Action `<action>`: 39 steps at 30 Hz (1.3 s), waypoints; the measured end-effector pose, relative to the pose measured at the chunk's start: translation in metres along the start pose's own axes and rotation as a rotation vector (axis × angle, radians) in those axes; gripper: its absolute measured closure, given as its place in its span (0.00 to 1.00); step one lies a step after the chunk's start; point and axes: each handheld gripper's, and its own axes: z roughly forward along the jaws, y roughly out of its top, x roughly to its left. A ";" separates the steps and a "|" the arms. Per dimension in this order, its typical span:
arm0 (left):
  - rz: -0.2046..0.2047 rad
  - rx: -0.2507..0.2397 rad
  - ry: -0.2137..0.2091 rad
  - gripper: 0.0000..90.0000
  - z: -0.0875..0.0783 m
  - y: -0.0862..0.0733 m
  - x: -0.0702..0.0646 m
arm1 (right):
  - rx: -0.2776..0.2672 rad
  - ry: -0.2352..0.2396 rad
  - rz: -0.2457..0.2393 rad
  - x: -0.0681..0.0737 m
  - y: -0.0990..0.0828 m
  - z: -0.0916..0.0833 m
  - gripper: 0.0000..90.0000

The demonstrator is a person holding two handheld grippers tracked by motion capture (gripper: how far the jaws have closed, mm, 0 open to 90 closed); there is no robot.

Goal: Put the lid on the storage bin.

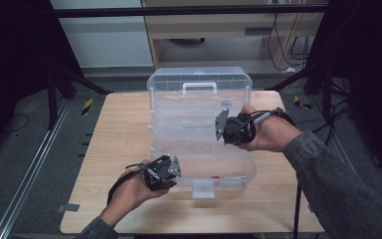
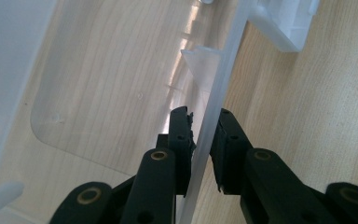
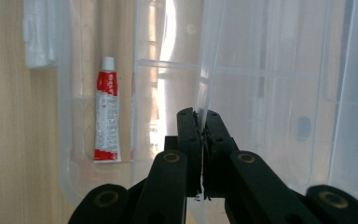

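A clear plastic storage box (image 1: 229,167) lies open on the wooden table (image 1: 119,134), its lid with a white handle (image 1: 199,87) standing up at the back. My left gripper (image 1: 175,172) (image 2: 204,114) is at the box's front left corner. Its jaws straddle the clear front wall (image 2: 223,65) and press on it from both sides. My right gripper (image 1: 222,125) (image 3: 198,114) reaches in from the right and is shut on the thin edge of the clear inner tray (image 1: 186,124) (image 3: 205,60). A red and white tube (image 3: 107,116) lies inside the box's base.
A white latch (image 1: 203,189) (image 2: 284,21) juts from the box's front wall toward the table's near edge. Bare wood lies to the left and in front of the box. Black stand legs and cables border the table on the floor.
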 end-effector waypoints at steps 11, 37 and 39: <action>0.038 -0.001 0.009 0.87 0.000 0.002 0.002 | 0.013 0.013 0.018 0.002 -0.005 0.001 0.95; 0.035 -0.019 0.032 0.85 0.001 0.000 -0.002 | 0.008 0.033 -0.017 0.021 -0.008 0.005 0.95; -0.031 -0.023 0.035 0.84 0.002 -0.002 -0.007 | 0.007 0.040 -0.022 0.023 -0.009 0.005 0.95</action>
